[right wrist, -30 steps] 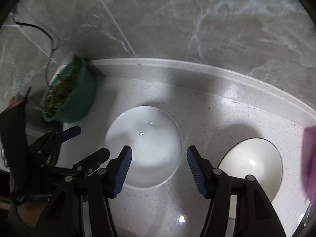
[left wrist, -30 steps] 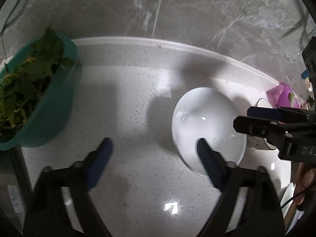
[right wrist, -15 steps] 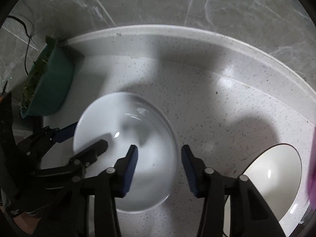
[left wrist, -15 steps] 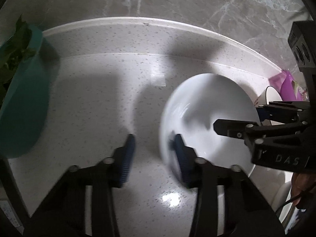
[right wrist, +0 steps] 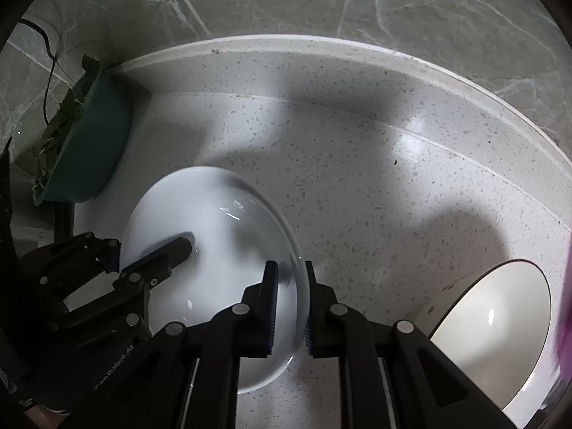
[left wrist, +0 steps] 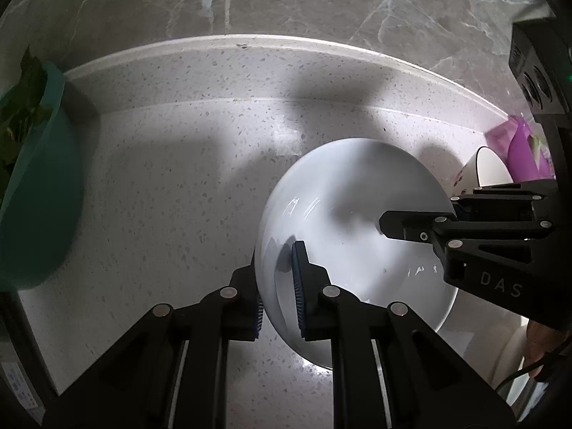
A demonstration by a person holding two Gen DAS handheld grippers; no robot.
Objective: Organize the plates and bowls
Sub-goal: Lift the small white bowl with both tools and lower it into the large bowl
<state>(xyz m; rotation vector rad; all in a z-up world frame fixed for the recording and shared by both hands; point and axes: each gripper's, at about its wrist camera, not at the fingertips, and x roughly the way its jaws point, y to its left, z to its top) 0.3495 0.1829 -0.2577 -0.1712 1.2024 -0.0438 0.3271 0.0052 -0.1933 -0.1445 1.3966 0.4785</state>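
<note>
A large white bowl (left wrist: 357,221) sits on the speckled counter; it also shows in the right wrist view (right wrist: 214,236). My left gripper (left wrist: 277,293) is shut on the bowl's left rim, one pad inside and one outside. My right gripper (right wrist: 289,304) is shut on the bowl's right rim in the same way. In the left wrist view the right gripper's fingers (left wrist: 422,223) reach into the bowl from the right. A second cream bowl (right wrist: 493,318) stands to the right.
A teal basin of leafy greens (left wrist: 32,193) stands at the far left against the wall, also in the right wrist view (right wrist: 82,146). A purple object (left wrist: 522,150) and a white cup (left wrist: 489,171) sit at the right. A raised counter lip (left wrist: 250,41) runs along the marble wall.
Both grippers moved in on the white bowl and closed on opposite sides of its rim. They were open a second ago.
</note>
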